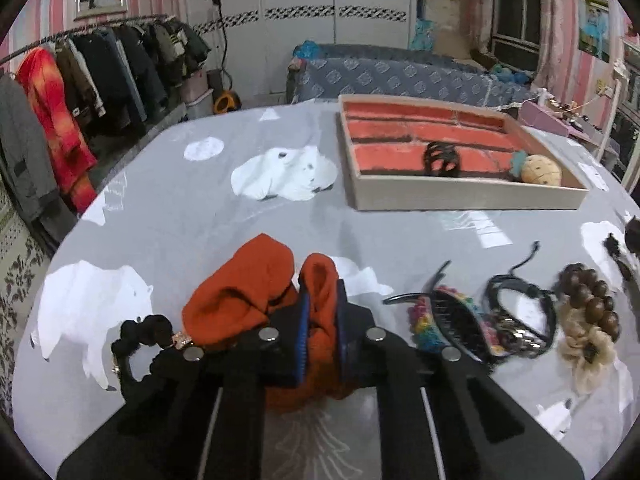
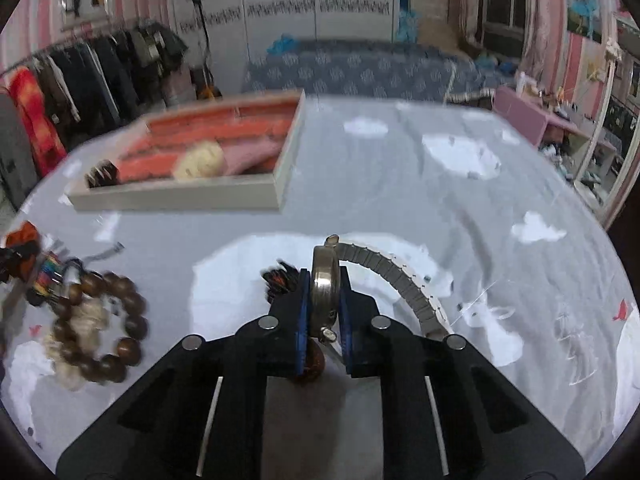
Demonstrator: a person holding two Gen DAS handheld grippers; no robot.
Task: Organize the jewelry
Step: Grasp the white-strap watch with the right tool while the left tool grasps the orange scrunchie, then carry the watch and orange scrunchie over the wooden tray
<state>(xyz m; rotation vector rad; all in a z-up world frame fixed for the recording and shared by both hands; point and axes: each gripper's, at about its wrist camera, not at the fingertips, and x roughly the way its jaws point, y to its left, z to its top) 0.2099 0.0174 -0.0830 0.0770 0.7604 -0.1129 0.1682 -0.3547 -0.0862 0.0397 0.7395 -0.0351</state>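
My left gripper (image 1: 320, 292) is shut on an orange scrunchie (image 1: 248, 284) low over the table. A black scrunchie (image 1: 140, 336) lies at its left; a black hair claw (image 1: 460, 320), a colourful hair tie (image 1: 422, 326), a black bracelet (image 1: 520, 312), a brown bead bracelet (image 1: 596, 300) and a cream scrunchie (image 1: 584, 348) lie at its right. My right gripper (image 2: 325, 284) is shut on a silver watch (image 2: 326, 280) by its case, its metal band (image 2: 404, 280) arcing right. The red-lined jewelry tray (image 1: 460, 200) holds a black claw clip (image 1: 440, 160) and a pineapple-shaped piece (image 1: 540, 170); the tray also shows in the right wrist view (image 2: 180, 200).
The table has a grey cloth with white bears (image 1: 200, 220). A small dark item (image 2: 280, 276) lies left of my right gripper. The bead bracelet (image 2: 104, 320) lies at the left in the right wrist view. A clothes rack (image 1: 80, 80) and a sofa (image 1: 400, 76) stand beyond.
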